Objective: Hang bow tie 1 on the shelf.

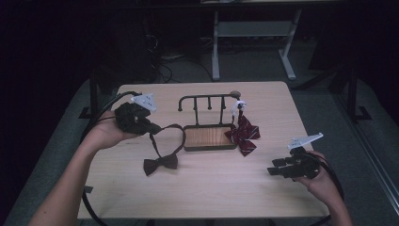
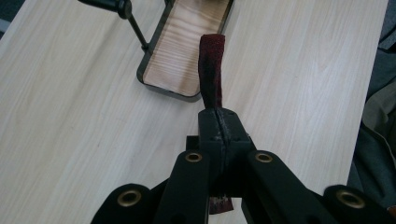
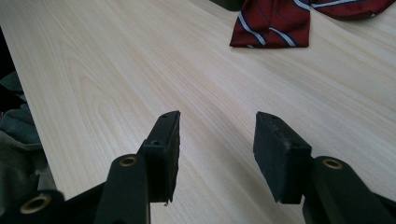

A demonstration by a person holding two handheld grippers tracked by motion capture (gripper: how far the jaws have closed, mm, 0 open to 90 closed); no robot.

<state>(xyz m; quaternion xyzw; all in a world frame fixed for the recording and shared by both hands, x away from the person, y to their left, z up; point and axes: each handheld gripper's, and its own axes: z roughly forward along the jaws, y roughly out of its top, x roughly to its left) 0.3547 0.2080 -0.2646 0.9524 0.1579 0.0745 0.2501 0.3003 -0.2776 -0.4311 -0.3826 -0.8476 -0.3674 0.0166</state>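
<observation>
The left gripper has its jaws clamped on the strap of a dark bow tie. In the left gripper view the strap is a narrow band of deep maroon, slightly fuzzy cloth; it is pinched flat between the two black pads, rises from their tips and curves away over the table, while a short end pokes out below the jaws. In the high view the strap runs from the jaw tips in a loop and drops back to the knot, which lies flat on the table below and just to the right of the gripper; there the knot reads almost black, with two short wings and a tight centre.

Just beyond the left gripper's tips stands a dark metal rack with a wooden tray base; its near corner shows ahead of the jaws. A second bow tie, red with pale stripes, hangs from the rack's far end.

The right gripper rests low over the table with its jaws apart and bare wood between the pads. The striped tie lies ahead of it, well apart.
</observation>
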